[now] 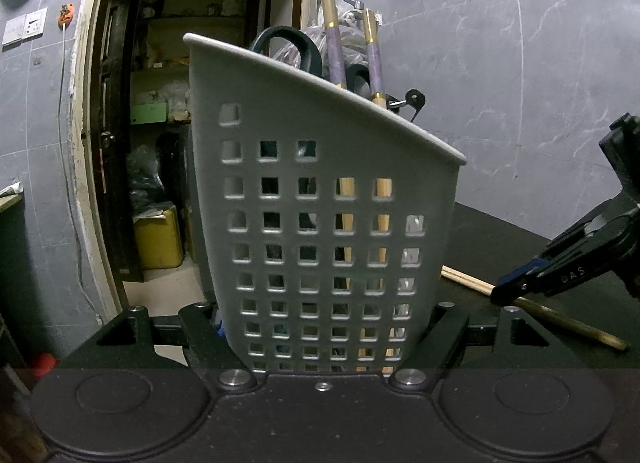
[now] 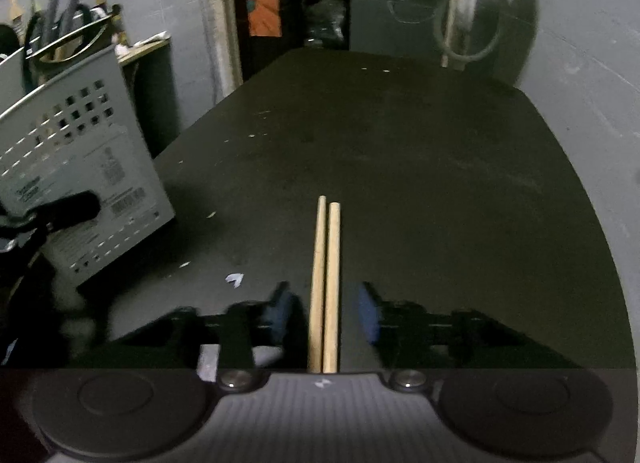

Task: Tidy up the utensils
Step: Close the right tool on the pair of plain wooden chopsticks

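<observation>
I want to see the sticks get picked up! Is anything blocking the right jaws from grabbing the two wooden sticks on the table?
Nothing visible is in the way. The two wooden chopsticks lie side by side on the black table, already between the open jaws of the right gripper, with bare table on both sides.

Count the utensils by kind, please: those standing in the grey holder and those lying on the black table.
Purple-handled utensils in the holder: 2
Dark looped handles in the holder: 2
Wooden chopsticks on the table: 2
Total: 6
</observation>
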### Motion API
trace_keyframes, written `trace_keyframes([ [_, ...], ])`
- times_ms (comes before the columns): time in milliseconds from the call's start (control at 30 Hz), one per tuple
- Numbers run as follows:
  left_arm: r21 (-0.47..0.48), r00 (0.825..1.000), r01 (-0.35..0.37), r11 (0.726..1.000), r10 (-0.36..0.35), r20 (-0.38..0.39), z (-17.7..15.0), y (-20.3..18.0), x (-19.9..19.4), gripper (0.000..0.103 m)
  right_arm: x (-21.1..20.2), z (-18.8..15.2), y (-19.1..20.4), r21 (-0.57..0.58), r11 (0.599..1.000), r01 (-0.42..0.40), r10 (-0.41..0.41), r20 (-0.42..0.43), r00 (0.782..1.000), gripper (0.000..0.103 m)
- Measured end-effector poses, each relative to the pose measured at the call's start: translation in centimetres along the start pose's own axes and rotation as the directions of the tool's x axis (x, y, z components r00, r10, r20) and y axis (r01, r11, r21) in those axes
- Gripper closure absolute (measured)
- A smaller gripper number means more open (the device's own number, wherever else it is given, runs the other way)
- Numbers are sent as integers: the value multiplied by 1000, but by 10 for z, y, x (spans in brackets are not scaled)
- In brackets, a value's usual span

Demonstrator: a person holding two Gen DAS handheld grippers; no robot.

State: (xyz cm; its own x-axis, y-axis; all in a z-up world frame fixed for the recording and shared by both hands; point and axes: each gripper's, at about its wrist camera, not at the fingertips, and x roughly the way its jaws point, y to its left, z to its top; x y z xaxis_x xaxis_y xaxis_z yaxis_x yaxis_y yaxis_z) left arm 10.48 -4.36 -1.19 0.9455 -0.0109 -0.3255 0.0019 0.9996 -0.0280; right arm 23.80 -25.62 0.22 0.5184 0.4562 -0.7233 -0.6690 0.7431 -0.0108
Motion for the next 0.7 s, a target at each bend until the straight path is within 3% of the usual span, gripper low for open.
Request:
trace_keyframes([
  [33, -1, 1000, -1, 1000, 1, -2, 0, -1, 1, 25, -1, -1, 1, -8, 1000, -1, 0, -5, 1000, 88],
  [200, -2, 1000, 0, 1000, 0, -5, 1, -2, 2, 25, 1, 3, -3, 13, 1000, -18, 18, -29, 999, 90],
  [300, -1, 1000, 1, 1000, -1, -1, 2, -2, 1, 25, 2, 6, -17, 102, 993, -63, 66, -25, 997, 89],
  [433, 0, 1000, 0, 1000, 0, -1, 2, -2, 1, 25, -5, -1, -37, 212, 970, -122, 112, 60, 992, 89],
  [567, 0, 1000, -1, 1000, 1, -2, 1, -2, 3, 25, -20, -7, -48, 247, 954, -168, 126, 175, 976, 89],
  [700, 1, 1000, -3, 1000, 3, -1, 2, -3, 3, 25, -38, -9, -50, 246, 944, -218, 143, 290, 946, 89],
])
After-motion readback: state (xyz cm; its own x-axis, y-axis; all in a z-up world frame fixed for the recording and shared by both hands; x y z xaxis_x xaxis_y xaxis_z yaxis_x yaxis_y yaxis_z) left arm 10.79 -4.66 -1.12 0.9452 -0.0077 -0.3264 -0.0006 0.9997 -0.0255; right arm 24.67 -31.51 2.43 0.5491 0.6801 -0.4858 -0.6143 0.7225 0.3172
